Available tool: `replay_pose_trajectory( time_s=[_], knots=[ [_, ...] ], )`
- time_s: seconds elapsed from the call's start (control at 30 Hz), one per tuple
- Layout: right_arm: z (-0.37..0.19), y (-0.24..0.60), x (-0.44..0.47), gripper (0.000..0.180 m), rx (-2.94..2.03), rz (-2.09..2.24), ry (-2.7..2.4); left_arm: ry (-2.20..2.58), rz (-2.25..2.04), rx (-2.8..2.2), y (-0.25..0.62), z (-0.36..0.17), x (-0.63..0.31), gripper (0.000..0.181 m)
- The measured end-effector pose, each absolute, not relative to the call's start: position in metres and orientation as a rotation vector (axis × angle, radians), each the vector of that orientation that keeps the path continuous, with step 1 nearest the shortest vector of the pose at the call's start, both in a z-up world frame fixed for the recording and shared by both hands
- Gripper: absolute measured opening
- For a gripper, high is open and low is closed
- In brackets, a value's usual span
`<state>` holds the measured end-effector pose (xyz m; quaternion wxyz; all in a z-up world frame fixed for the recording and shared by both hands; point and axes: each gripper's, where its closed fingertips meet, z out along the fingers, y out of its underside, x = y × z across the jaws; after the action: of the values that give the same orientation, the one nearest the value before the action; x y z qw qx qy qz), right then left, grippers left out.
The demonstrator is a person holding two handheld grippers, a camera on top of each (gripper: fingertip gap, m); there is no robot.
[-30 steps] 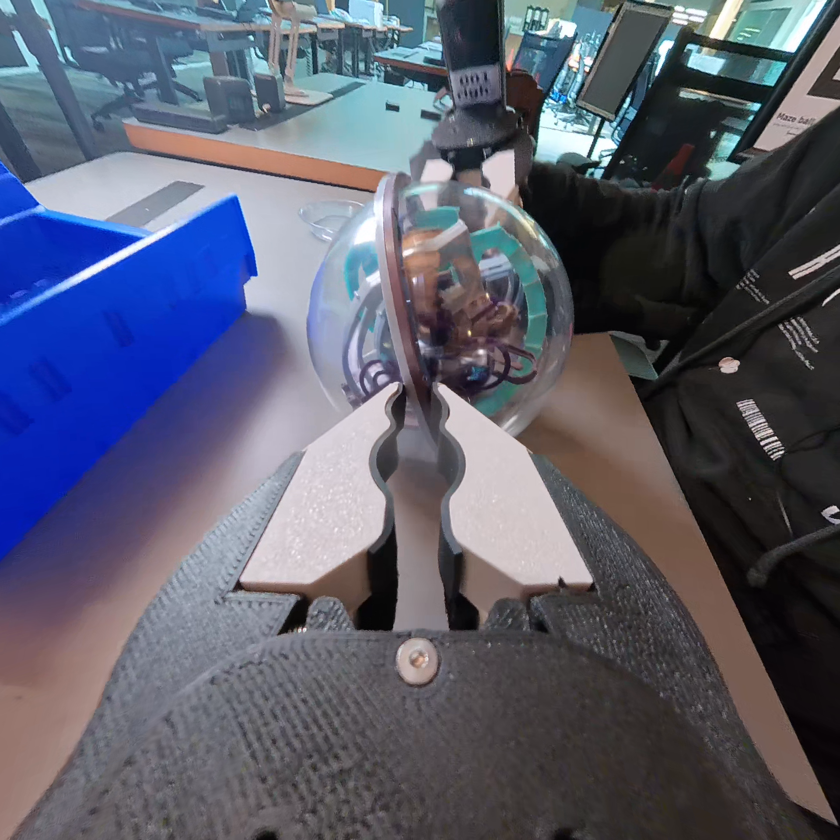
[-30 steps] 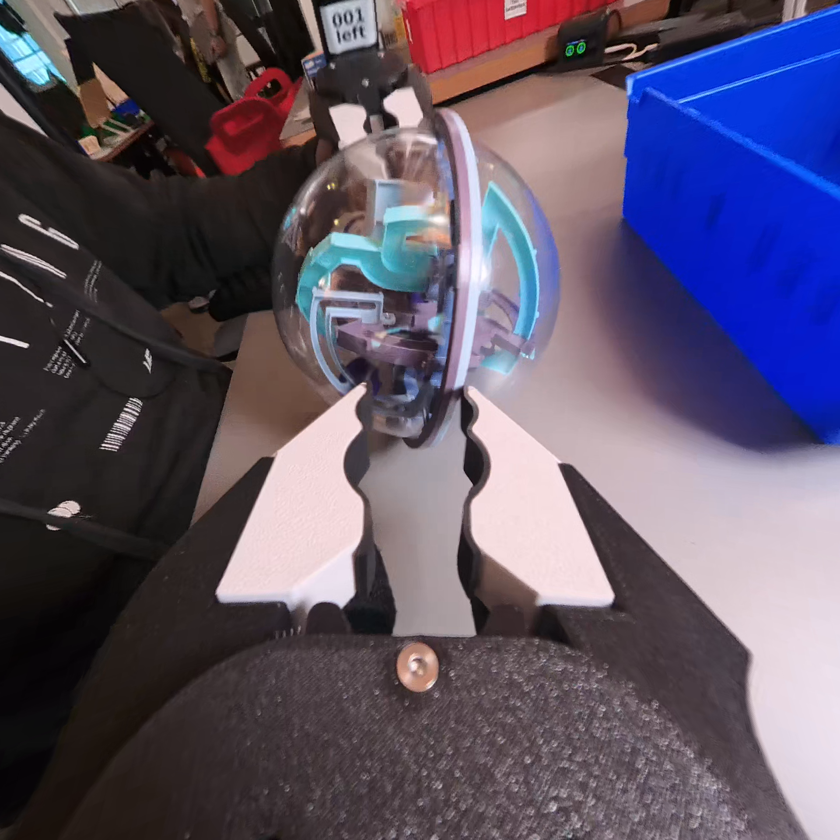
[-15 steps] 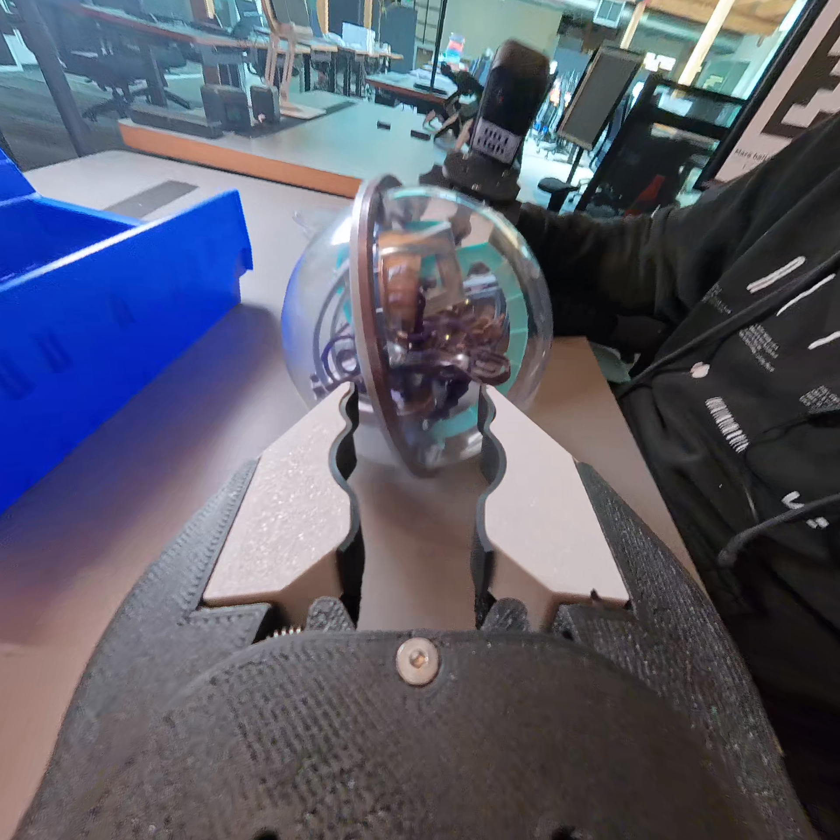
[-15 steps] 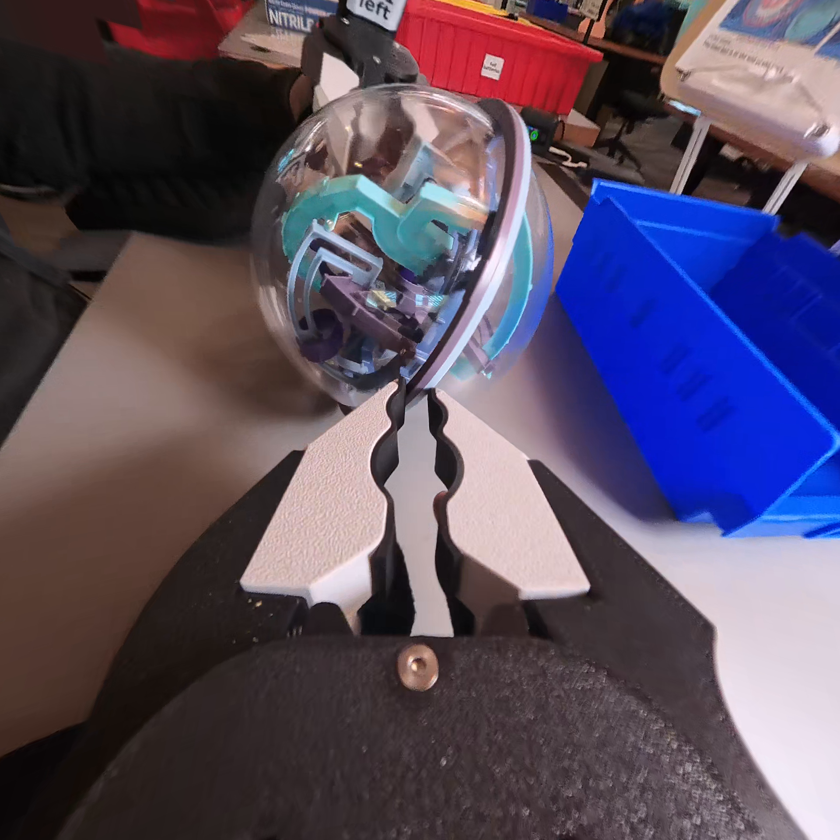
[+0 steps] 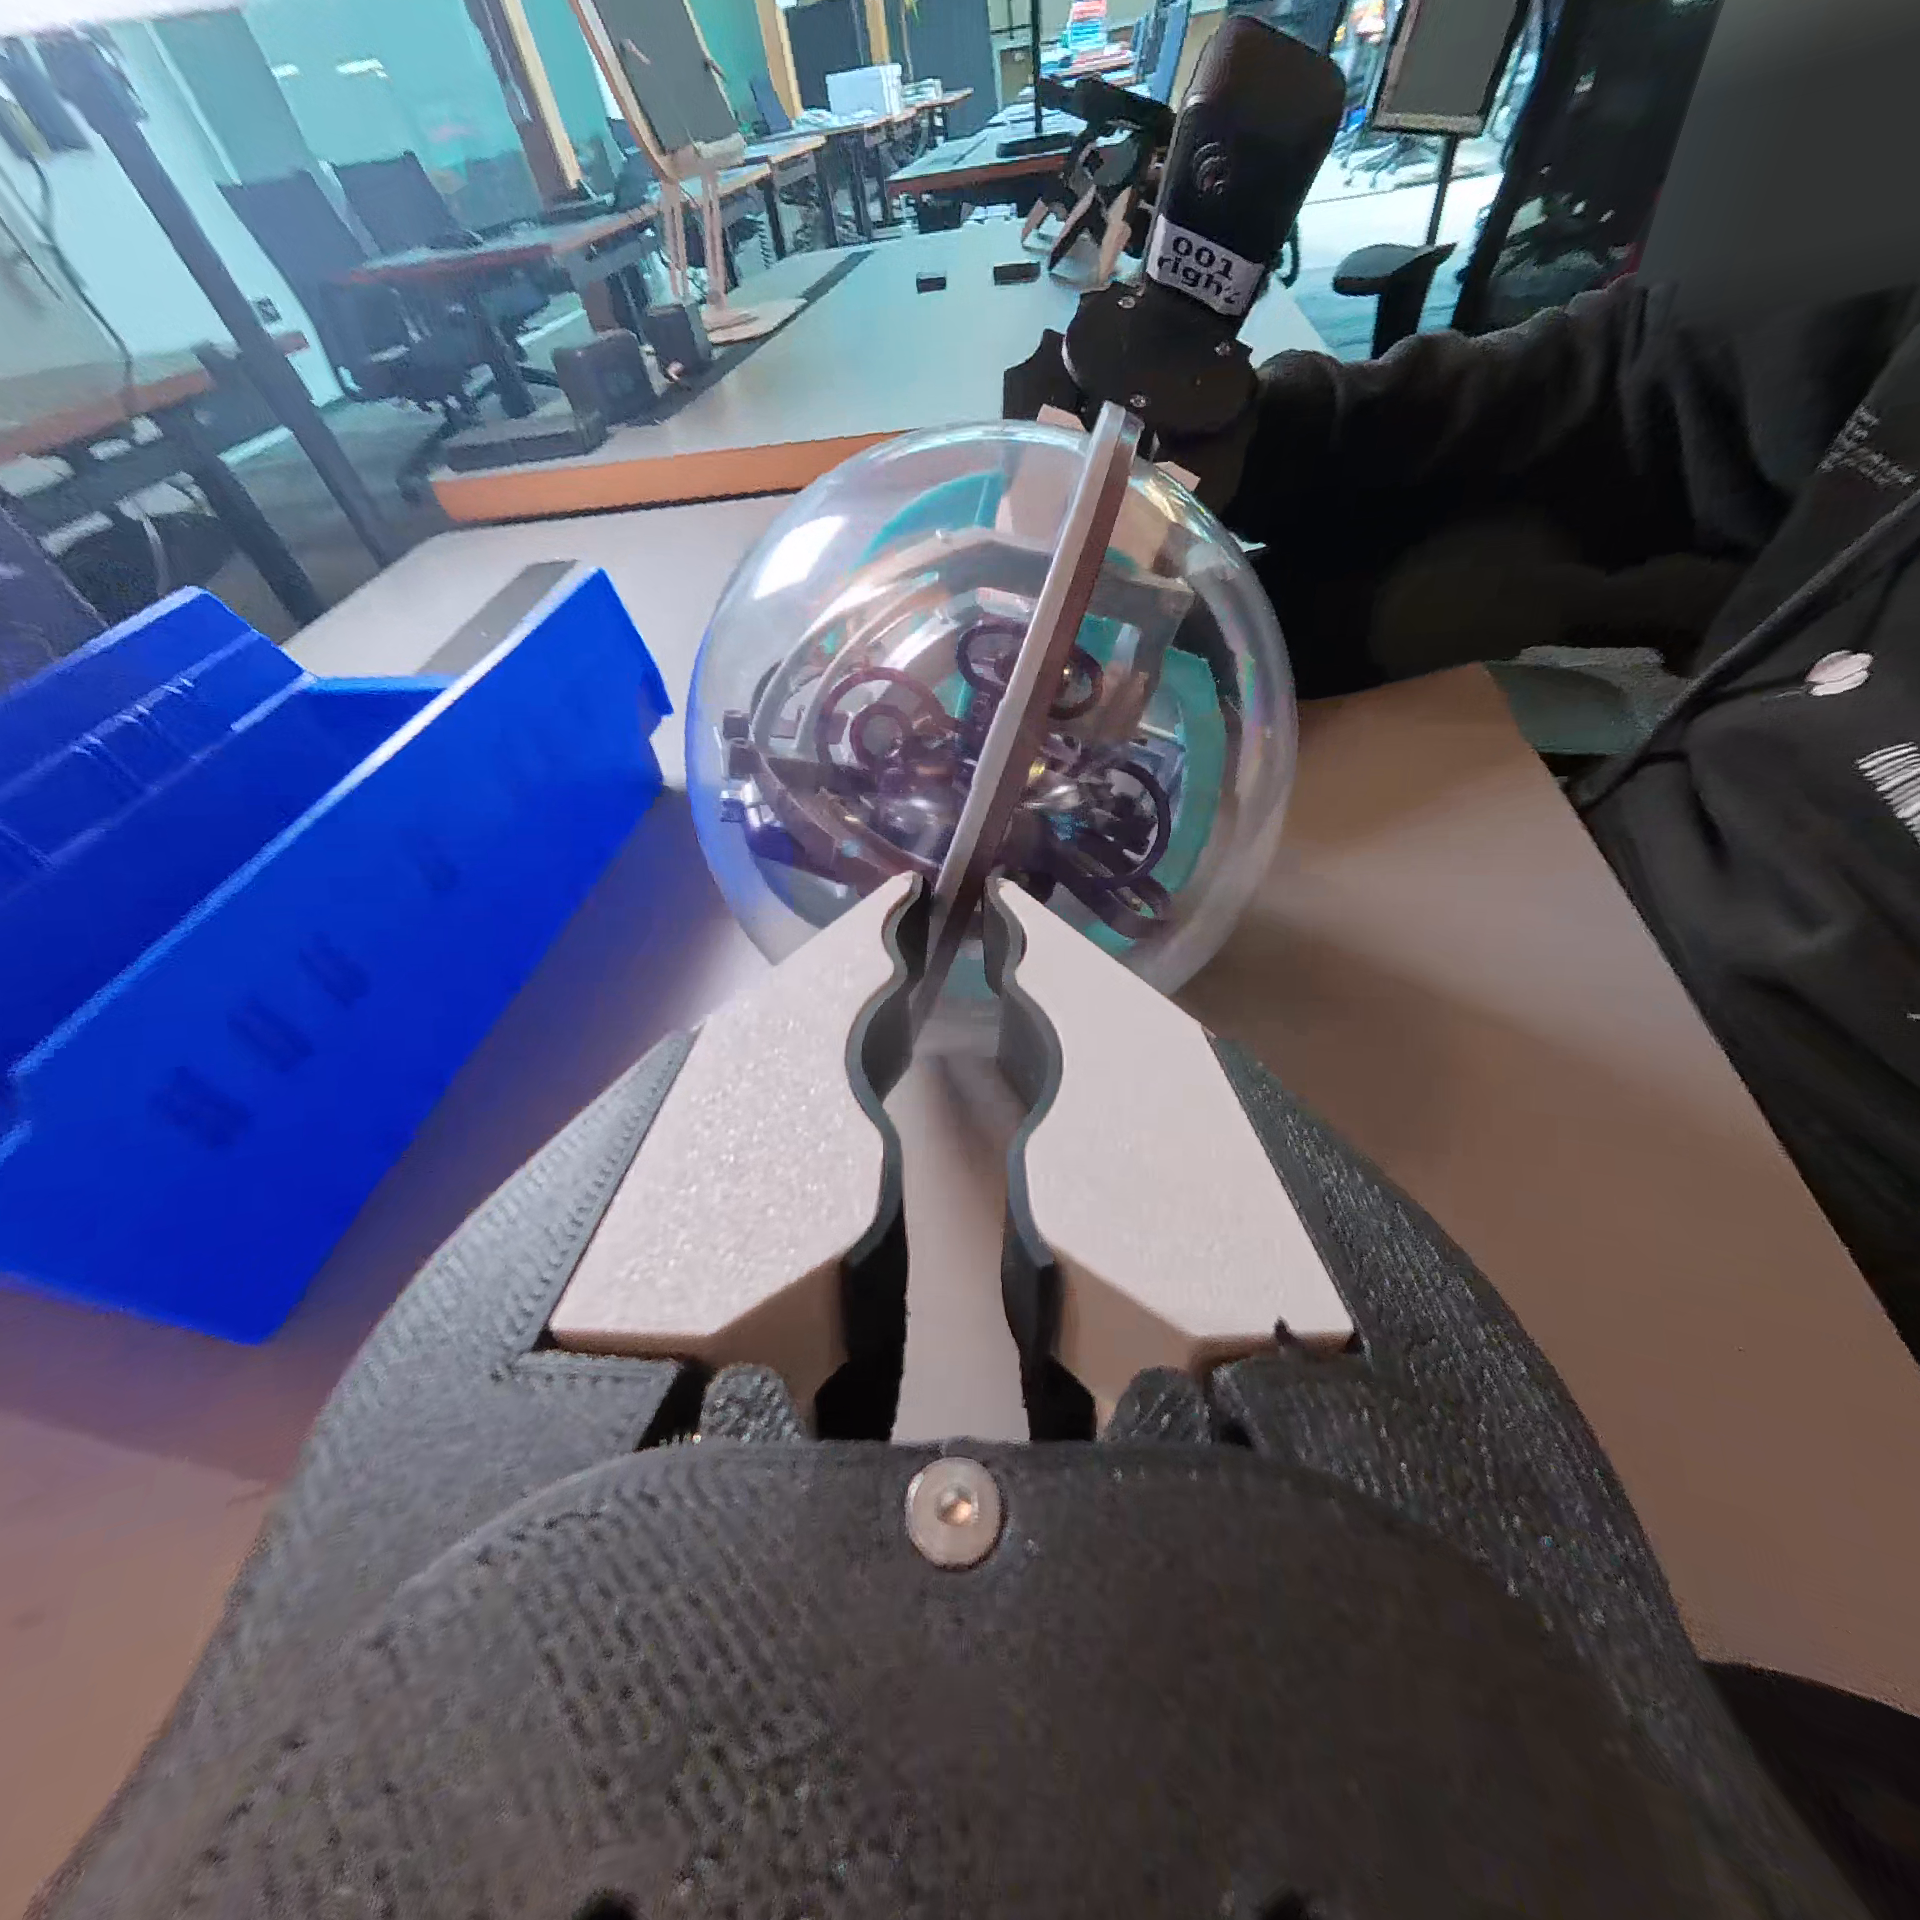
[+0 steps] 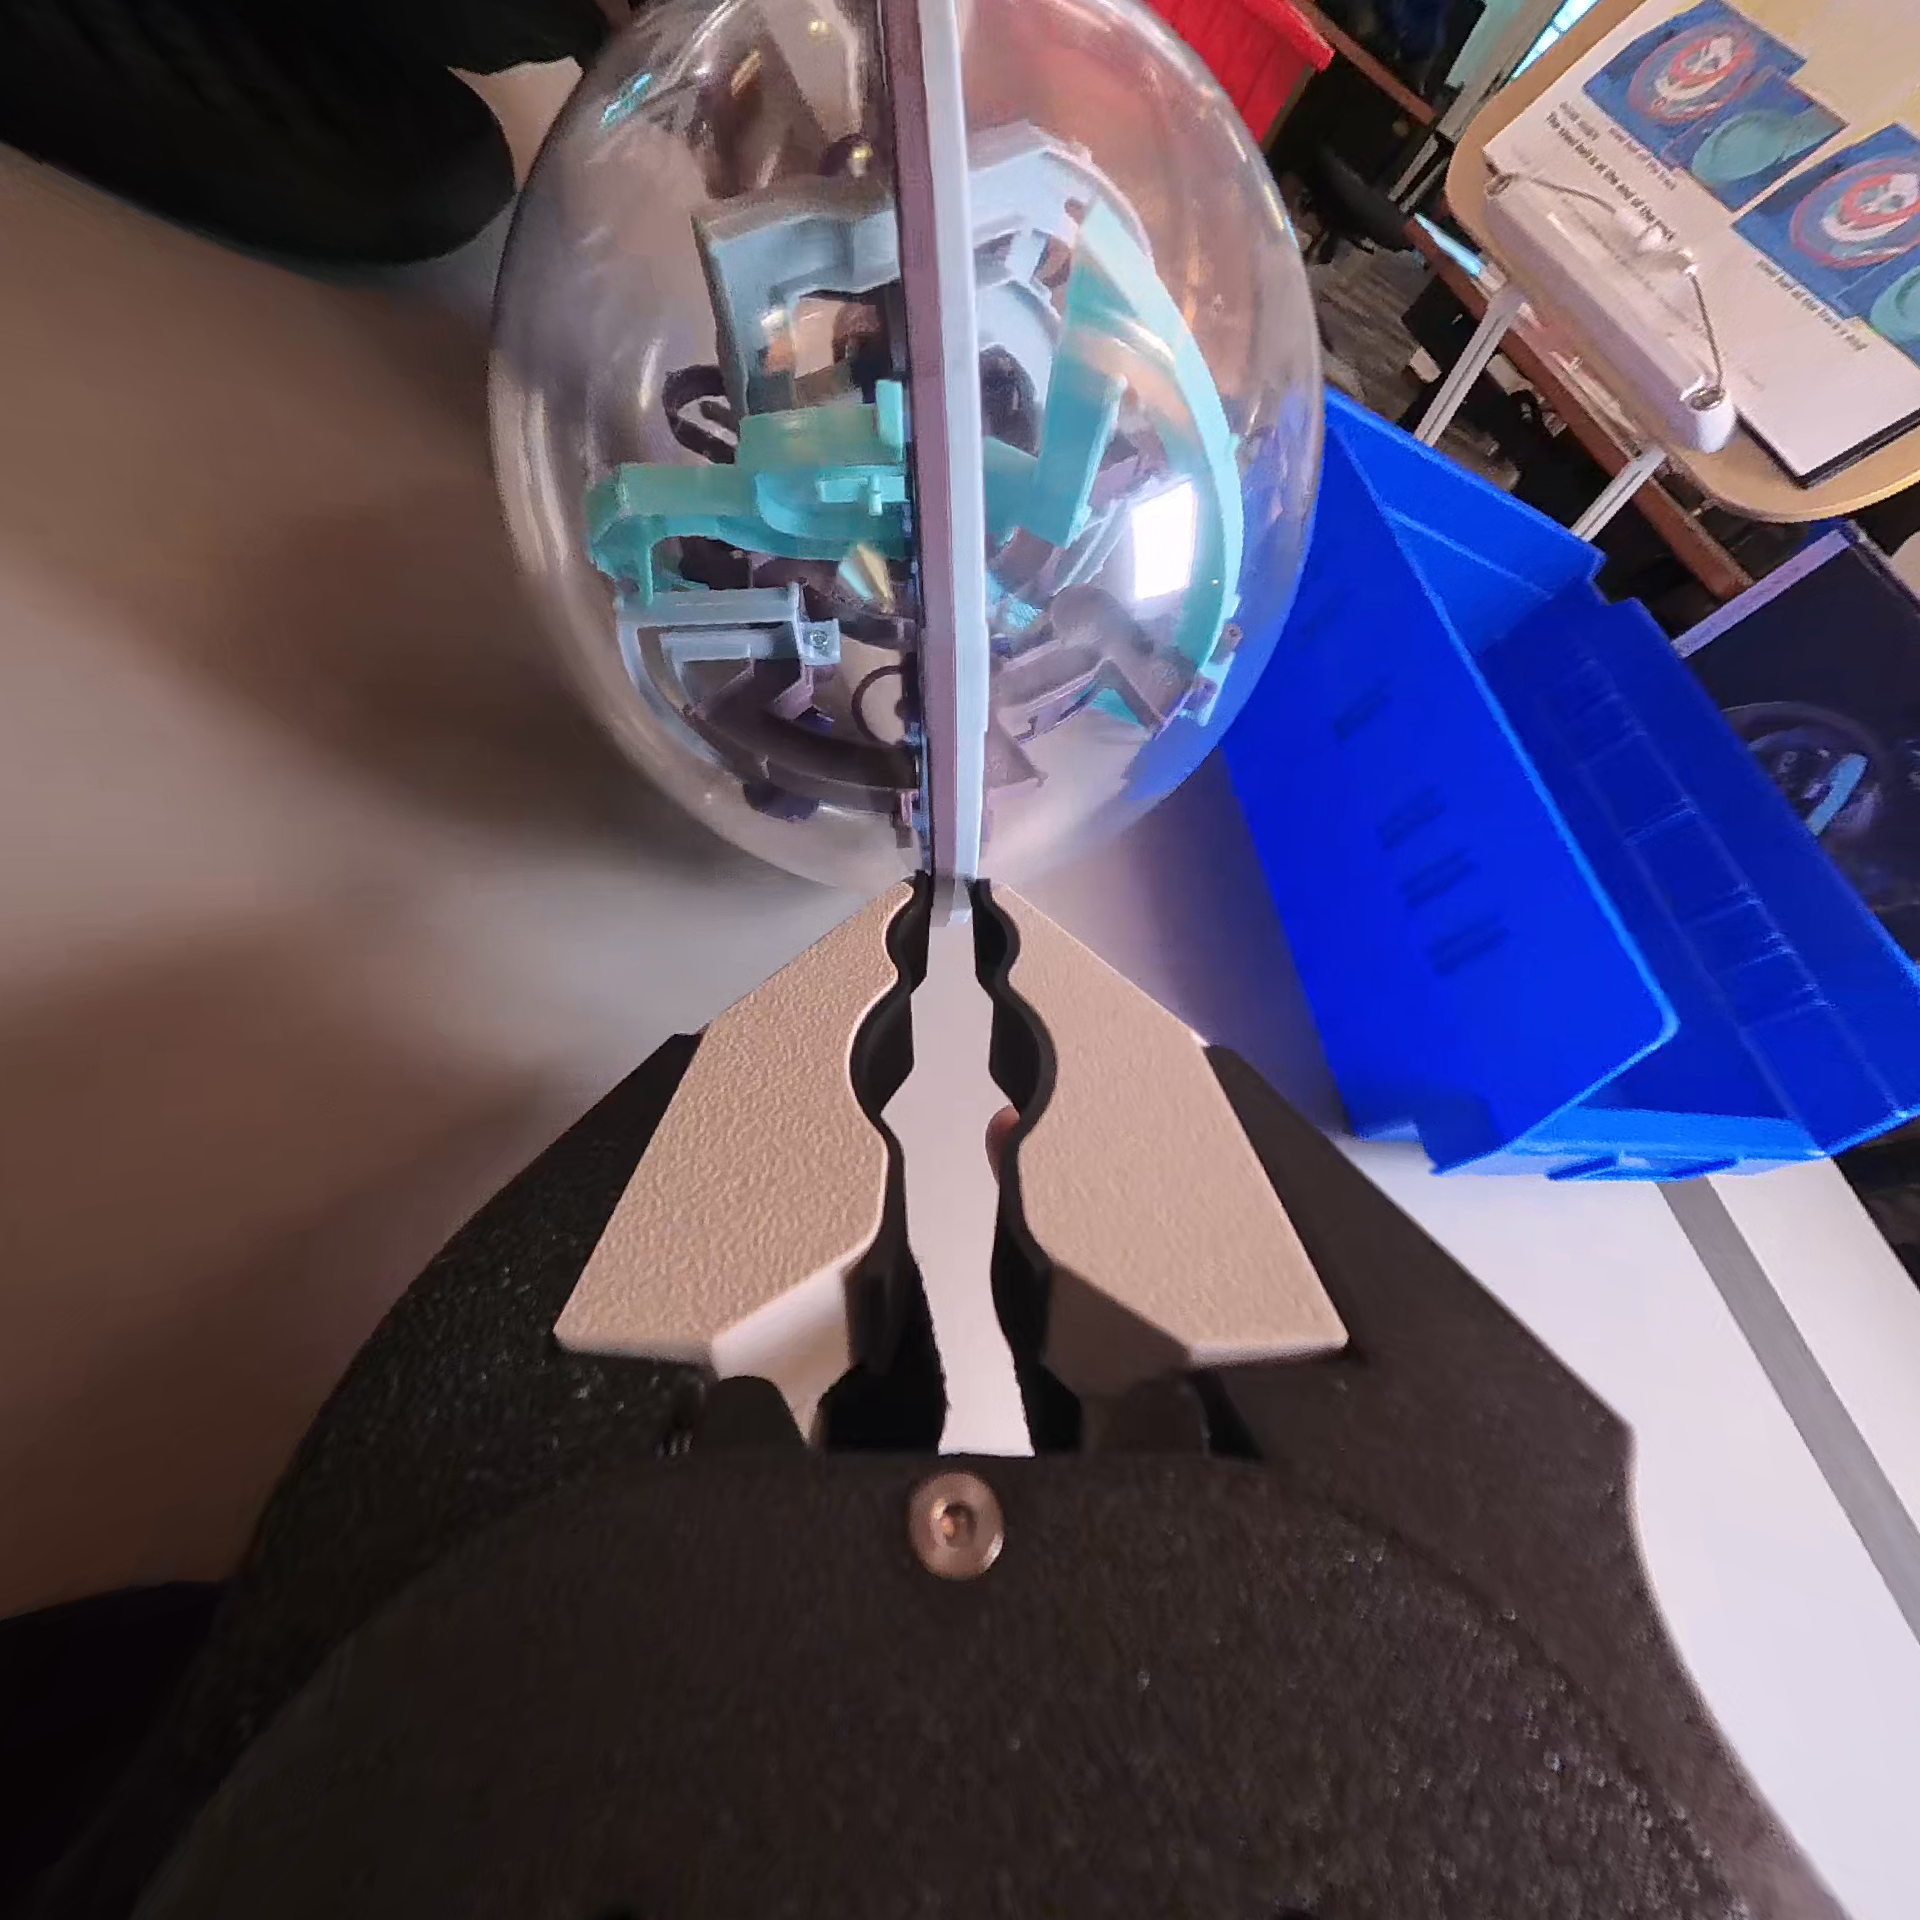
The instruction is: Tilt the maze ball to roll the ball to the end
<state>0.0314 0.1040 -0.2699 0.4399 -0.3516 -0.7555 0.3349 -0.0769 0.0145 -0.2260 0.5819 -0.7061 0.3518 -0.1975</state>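
Change since half a second ago: in the left wrist view the left gripper (image 5: 951, 904), then spread wide with the rim loose between its fingers, is now nearly closed on that rim. The rim band, then leaning toward the upper left of the frame, now leans toward the upper right. In the right wrist view the rim, then slanted, now stands straight up the frame. Judged meaning: the sphere has been rolled over to a new tilt and both ends are pinched again, so the small ball inside should be travelling along its track; where it sits cannot be told.

Entries, left to right:

- Blue bin (image 5: 312, 914): left of frame in the left wrist view, on the counter (image 5: 1455, 1091), near the sphere but apart from it.
- Maze ball (image 5: 992, 696): clear sphere with teal and purple tracks, centre frame, held between the two grippers; whether its underside touches the counter cannot be told.
- Left gripper fingers (image 5: 790, 1122): a narrow gap, tips clamped on the near, lower edge of the rim.
- Right gripper (image 5: 1127, 416): upper right of centre in the left wrist view, at the far, top edge of the rim.
- Right gripper (image 6: 948, 902), own view: fingers (image 6: 769, 1122) almost together, tips pinching the rim's lower edge; blue bin at right of frame.
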Motion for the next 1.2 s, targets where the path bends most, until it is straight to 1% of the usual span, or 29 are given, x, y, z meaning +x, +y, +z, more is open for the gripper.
replay_pose_trajectory(
  time_s=[0.1, 0.23, 0.5, 0.67, 0.77, 0.9, 1.2],
  knots=[
    [-0.253, 0.109, 0.029, 0.006, -0.864, 0.844, -1.849, 0.814, -0.42, -1.614, 0.018, -0.21, -0.077, 0.008],
    [-0.209, 0.119, 0.026, 0.006, -0.844, 0.868, -1.803, 0.811, -0.364, -1.549, 0.024, -0.174, -0.08, 0.008],
    [-0.093, 0.129, 0.013, 0.006, -0.755, 0.979, -1.698, 0.783, -0.255, -1.356, 0.027, -0.063, -0.087, 0.008],
    [-0.049, 0.124, 0.007, 0.006, -0.684, 0.982, -1.687, 0.742, -0.221, -1.266, 0.023, -0.014, -0.095, 0.008],
    [-0.037, 0.12, 0.005, 0.007, -0.667, 0.996, -1.691, 0.718, -0.233, -1.229, 0.018, 0.006, -0.095, 0.007],
    [-0.038, 0.114, 0.007, 0.007, -0.669, 1.046, -1.713, 0.712, -0.25, -1.222, 0.013, 0.017, -0.09, 0.008],
    [-0.046, 0.12, 0.01, 0.006, -0.683, 1.089, -1.7, 0.727, -0.303, -1.228, 0.017, 0.0, -0.09, 0.007]
  ],
)
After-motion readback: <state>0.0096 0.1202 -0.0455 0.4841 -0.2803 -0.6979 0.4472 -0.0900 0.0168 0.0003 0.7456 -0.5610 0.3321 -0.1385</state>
